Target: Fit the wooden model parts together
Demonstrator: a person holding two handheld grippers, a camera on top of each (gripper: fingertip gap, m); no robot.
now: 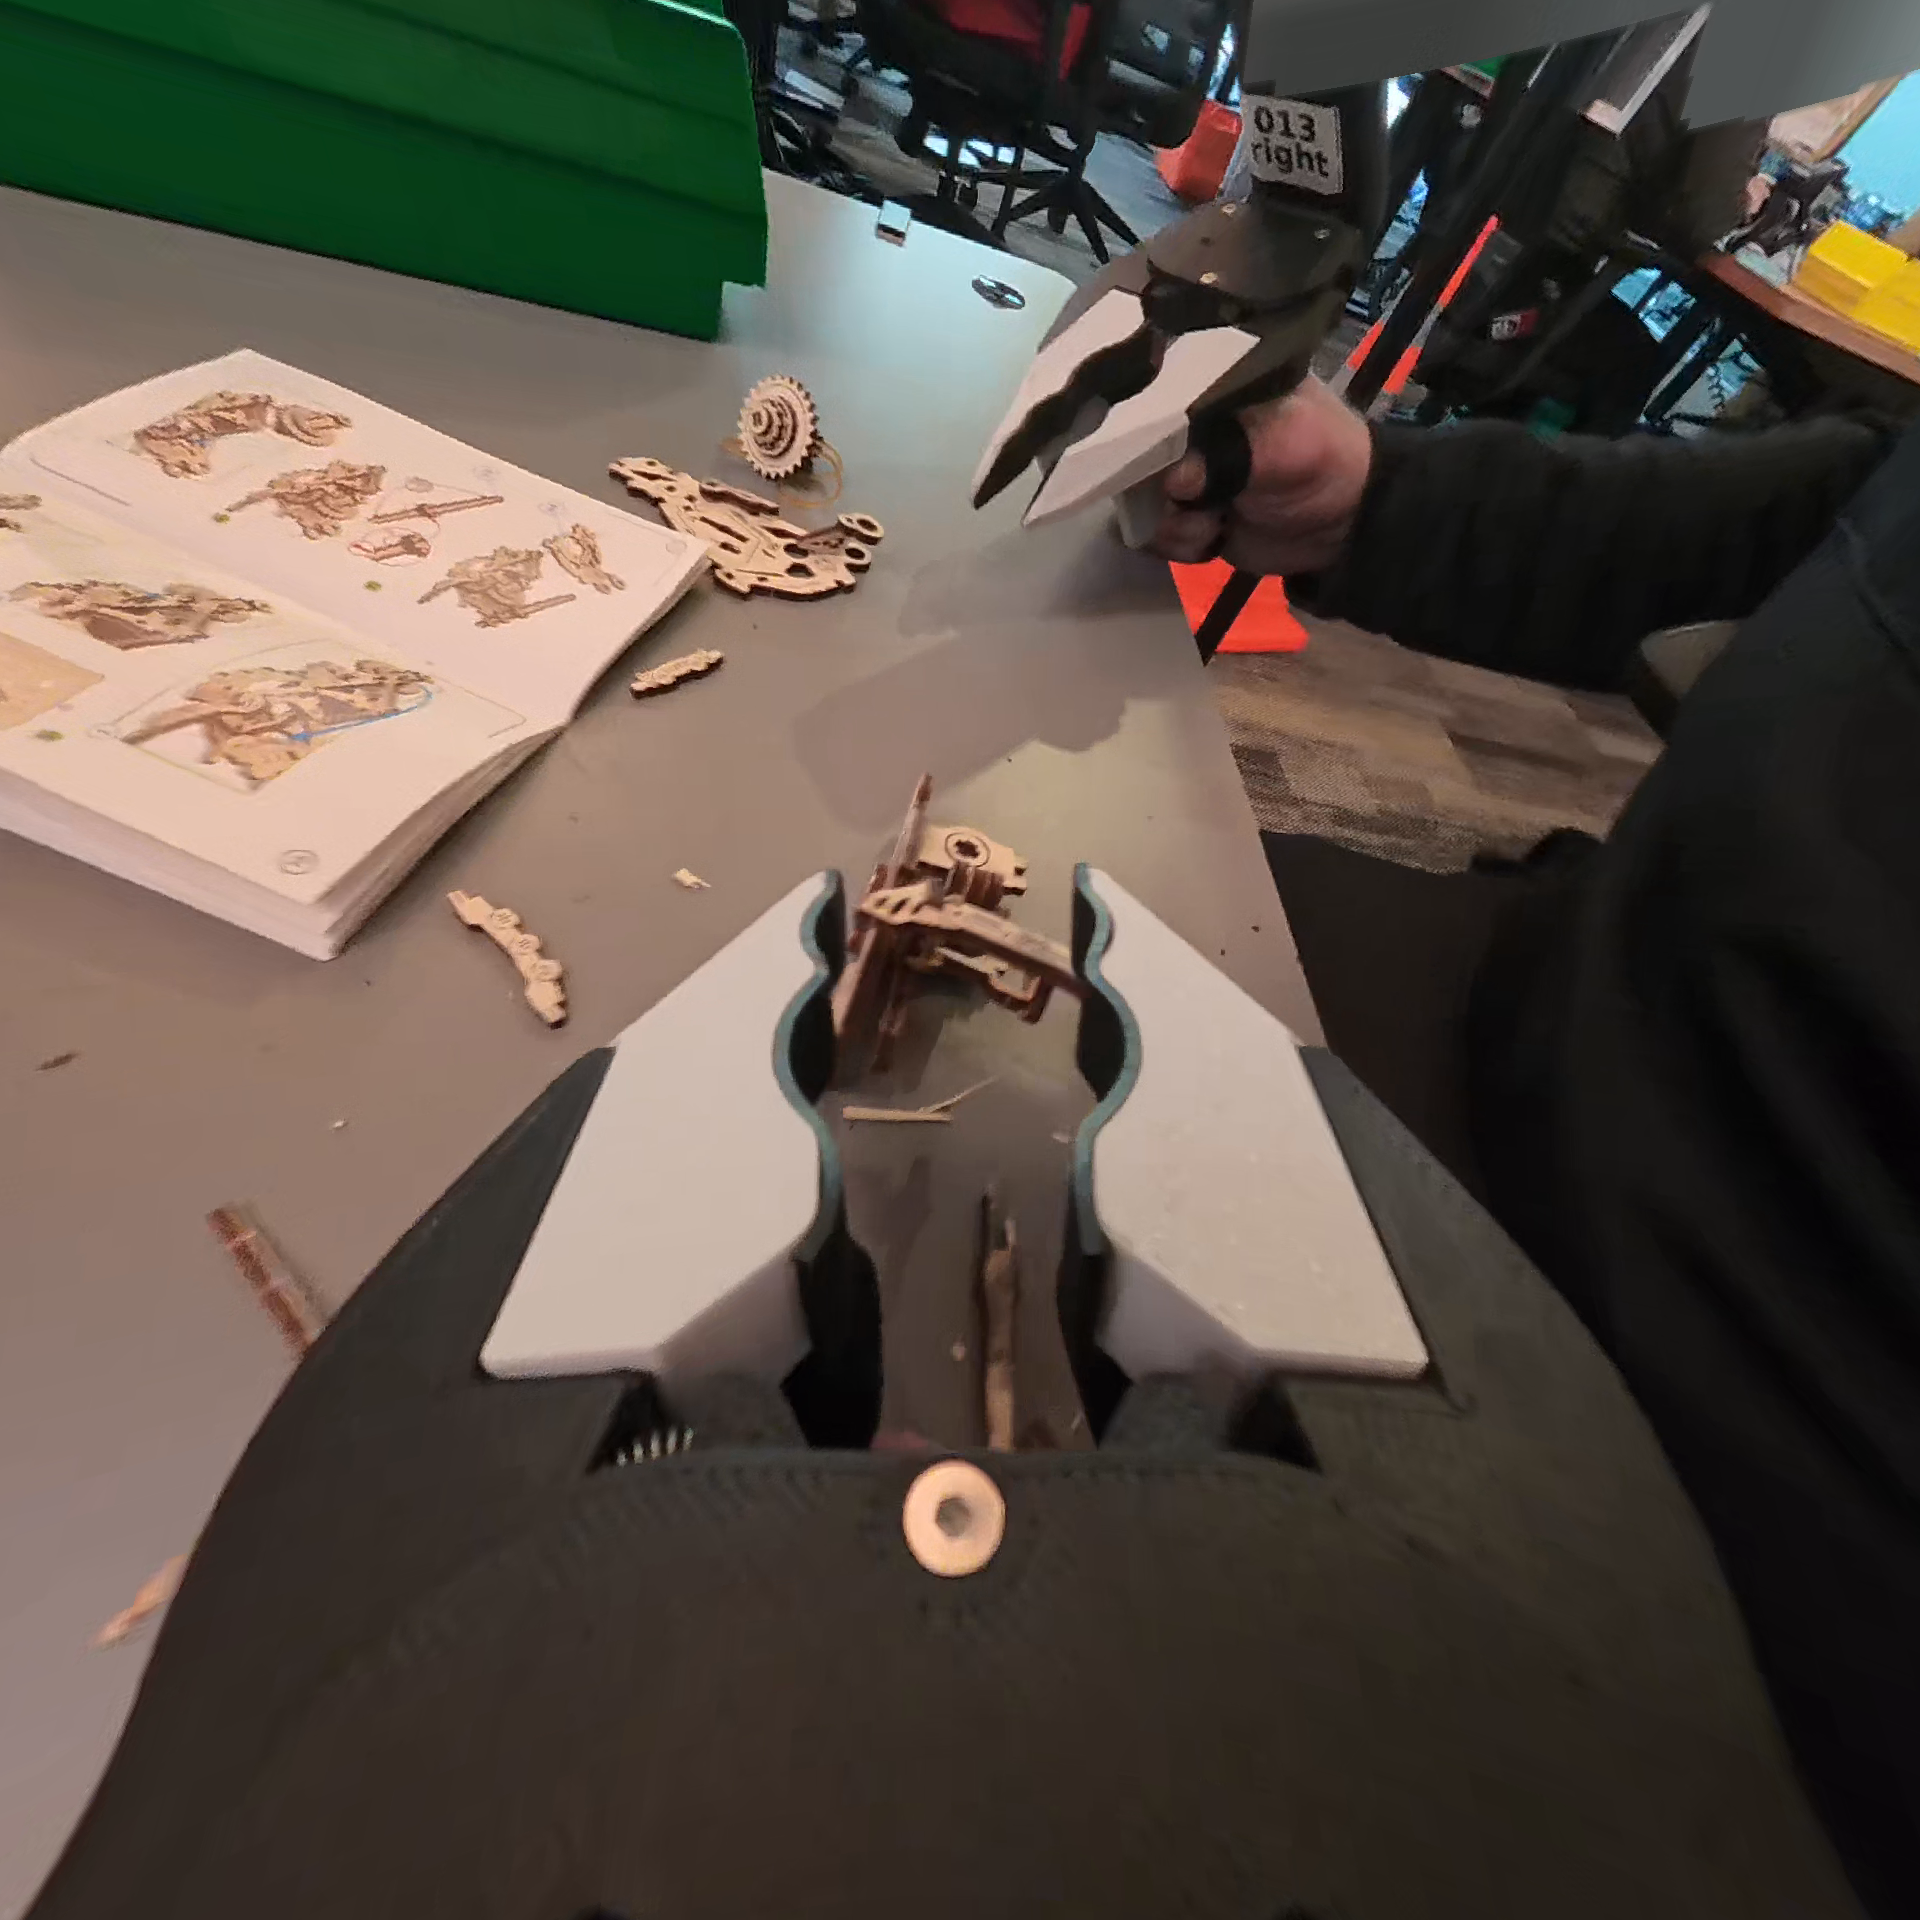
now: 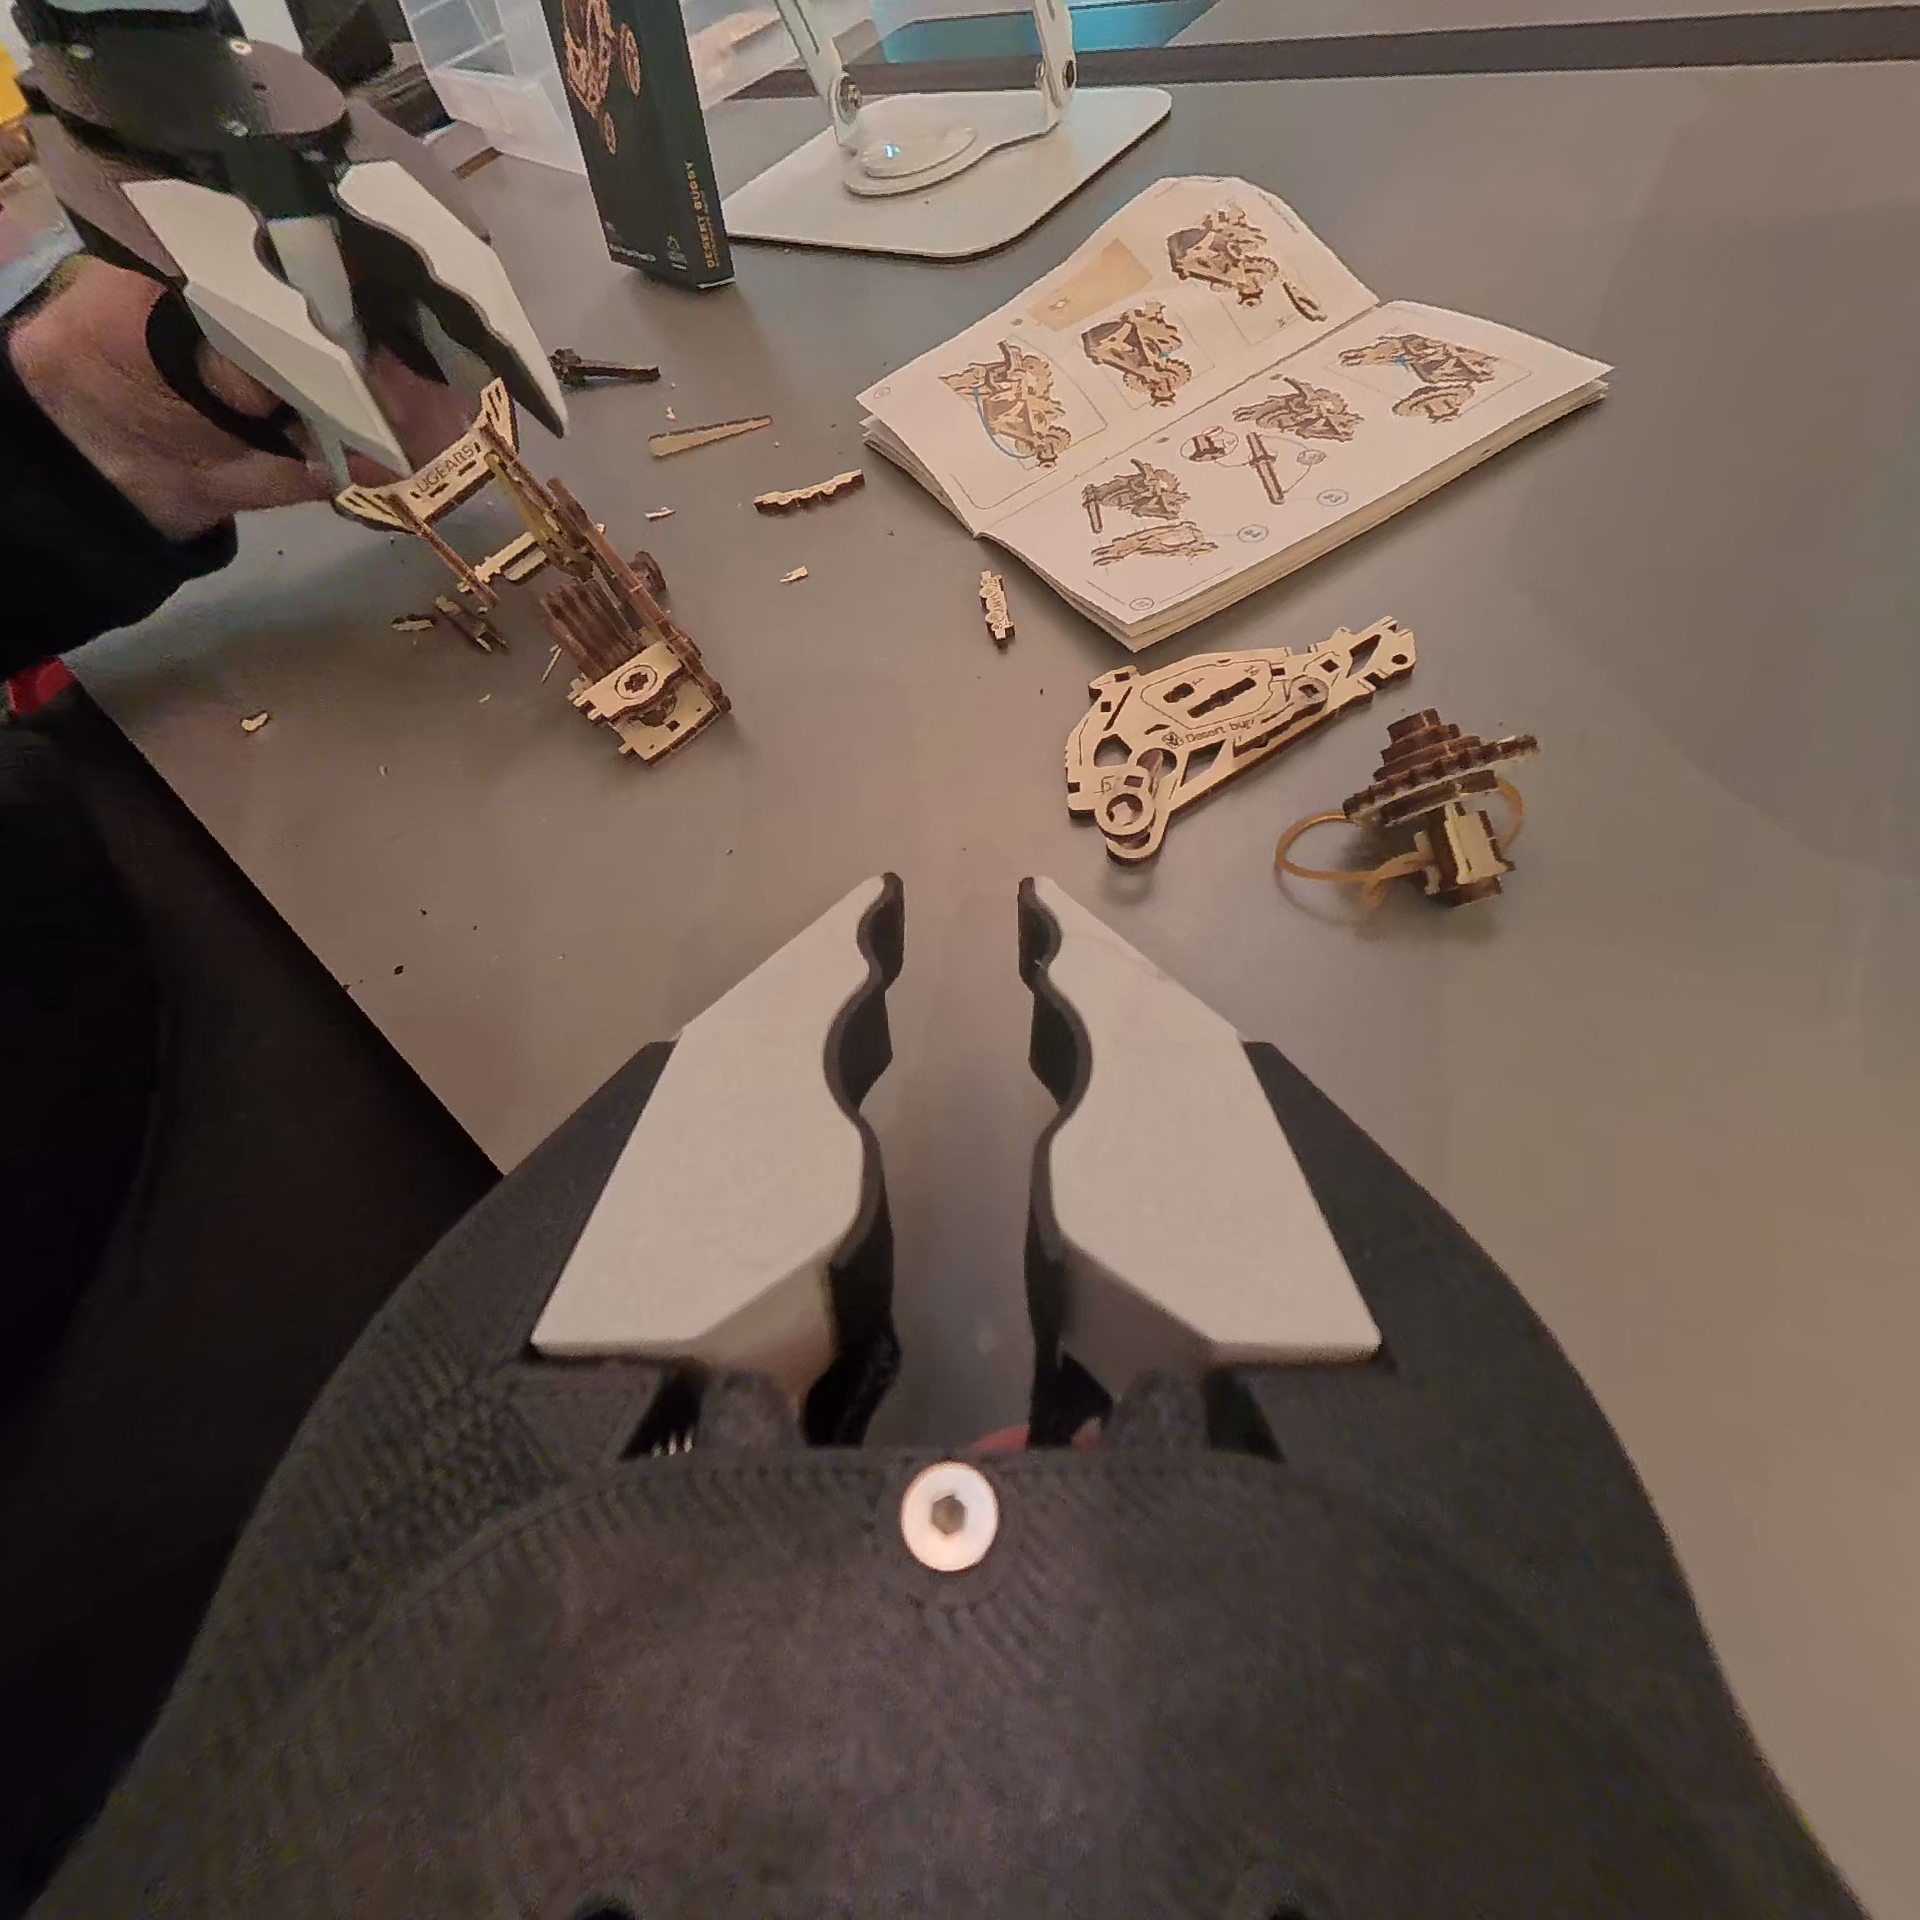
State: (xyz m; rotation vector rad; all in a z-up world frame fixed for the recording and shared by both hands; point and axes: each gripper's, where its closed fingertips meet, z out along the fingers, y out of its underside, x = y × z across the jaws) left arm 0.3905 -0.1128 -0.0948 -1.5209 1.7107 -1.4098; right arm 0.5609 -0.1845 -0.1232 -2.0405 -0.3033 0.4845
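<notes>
Gripping a laser-cut plywood chassis assembly point(image 2: 551, 582), the left gripper point(image 1: 954, 920) has its pale, wavy-edged fingers set wide around the frame; in the right wrist view the frame's upper crossbar sits at the finger point(image 2: 281, 343) tips, at ten o'clock. The assembly rests its lower end on the grey matte table point(image 2: 1558, 1143), near the table's edge.

Splinters and small offcuts lie scattered around it. At twelve o'clock stands a dark green kit box point(image 2: 649, 145); beyond it, a white flat-based stand point(image 2: 935, 177). At one o'clock, an open instruction booklet point(image 2: 1236, 416), pages slightly curled.

Just below the booklet, at two o'clock: a flat, pierced side panel point(image 2: 1226, 727) of pale plywood, lying flat. Just beside it to the right, a stepped gear stack point(image 2: 1455, 800) with dark scorched edges, a yellow rubber band point(image 2: 1340, 873) looped at it.

The right gripper point(image 2: 961, 904) hangs above bare table, fingers narrowly apart, nothing between them, well apart from the assembly. The left wrist view shows it raised above the table at one o'clock, held by a hand point(image 1: 1278, 488).
</notes>
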